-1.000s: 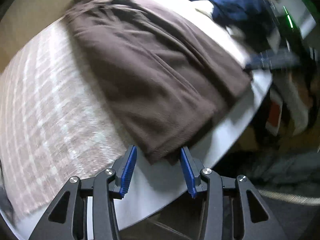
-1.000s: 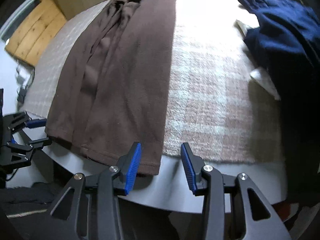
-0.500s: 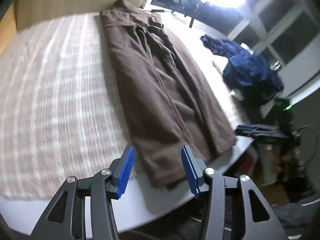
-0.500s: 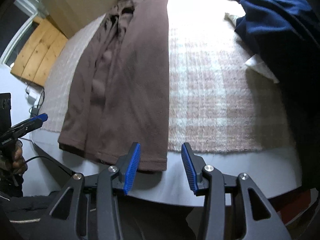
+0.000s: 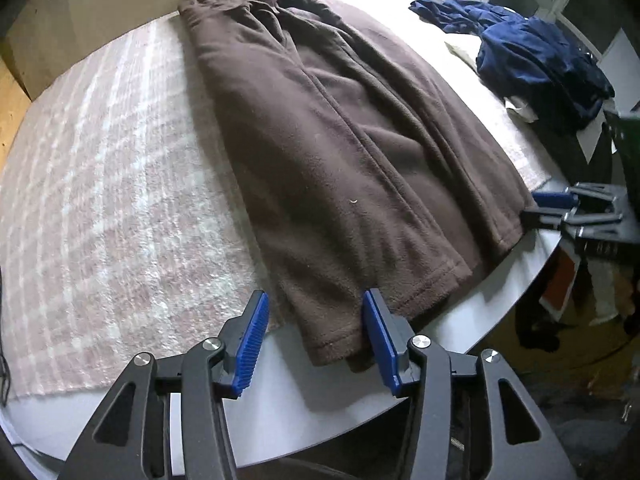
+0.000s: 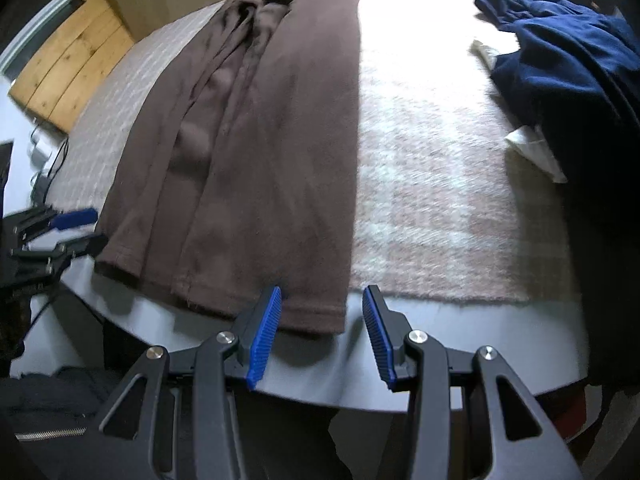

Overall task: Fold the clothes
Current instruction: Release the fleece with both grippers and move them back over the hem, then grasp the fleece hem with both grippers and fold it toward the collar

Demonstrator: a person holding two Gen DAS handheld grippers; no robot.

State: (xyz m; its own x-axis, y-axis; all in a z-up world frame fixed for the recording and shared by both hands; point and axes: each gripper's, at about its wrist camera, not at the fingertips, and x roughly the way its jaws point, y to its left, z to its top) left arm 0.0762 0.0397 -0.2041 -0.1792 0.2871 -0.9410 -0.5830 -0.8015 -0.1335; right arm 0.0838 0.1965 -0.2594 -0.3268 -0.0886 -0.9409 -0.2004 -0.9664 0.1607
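Observation:
A long brown fleece garment (image 5: 340,152) (image 6: 256,152) lies flat on a pink checked blanket (image 5: 100,200) that covers a round white table (image 5: 280,400). My left gripper (image 5: 316,340) hangs open over the table's near edge. The hem's left corner lies between its blue pads, which do not press on it. My right gripper (image 6: 320,332) is open over the hem's right corner, which lies loose between its pads. Each gripper shows in the other's view, the left gripper (image 6: 90,229) and the right gripper (image 5: 532,207) at opposite ends of the hem.
A crumpled navy garment (image 5: 540,60) (image 6: 580,80) lies at the right of the table, with a white cloth or paper (image 6: 536,148) under it. A wooden board (image 6: 68,76) and cables (image 6: 48,168) are at the left. Floor clutter (image 5: 560,292) sits beyond the table edge.
The left gripper swung away from the hem, then came back over its left corner. The right gripper slid a little sideways along the hem. The brown garment has not moved.

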